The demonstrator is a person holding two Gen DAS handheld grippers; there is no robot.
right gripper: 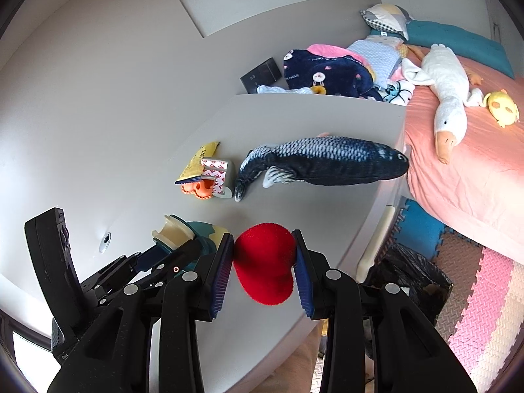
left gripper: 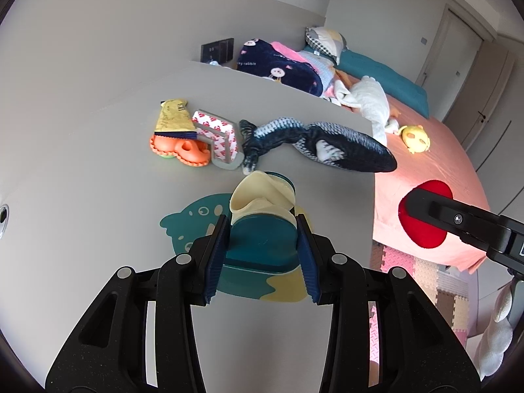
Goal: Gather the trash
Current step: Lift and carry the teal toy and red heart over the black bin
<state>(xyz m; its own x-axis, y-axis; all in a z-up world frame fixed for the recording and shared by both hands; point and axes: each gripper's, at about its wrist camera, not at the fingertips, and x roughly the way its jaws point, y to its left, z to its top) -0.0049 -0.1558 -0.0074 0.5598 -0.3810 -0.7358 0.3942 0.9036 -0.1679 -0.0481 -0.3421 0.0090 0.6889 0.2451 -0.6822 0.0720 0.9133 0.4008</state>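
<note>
the left gripper [left gripper: 263,235] is clamped on a teal plastic toy with a cream, curled flexible top [left gripper: 262,226], its blue ribbed pads pressing both sides of the teal body. the toy sits on a teal and pale yellow fish-shaped mat [left gripper: 203,219] lying on the pale grey tabletop [left gripper: 82,163] directly under the fingers. the right gripper [right gripper: 263,258] is closed on a soft red heart-shaped cushion [right gripper: 265,265], squeezed between its pads and held above the table's near edge; in the left wrist view this red cushion [left gripper: 422,226] shows off to the right, over the side of the bed.

ahead of both grippers, farther across the table, lies a stuffed blue-grey fish toy with printed scales [right gripper: 324,162], its head at the table's far right edge. just left of its tail stands a grey roll of tape with a red-and-white printed liner [left gripper: 219,140], touching an orange ridged rubber piece [left gripper: 180,150] and a crumpled yellow foil wrapper [left gripper: 172,116] that rests on top of it.

below and to the right of the right gripper, a bin lined with a black plastic bag [right gripper: 412,281] stands on coloured foam floor tiles [right gripper: 484,298]. beyond the table, a bed with a salmon-pink sheet [right gripper: 468,170] carries a white plush goose [right gripper: 445,88] and a small yellow plush toy [right gripper: 501,103].
</note>
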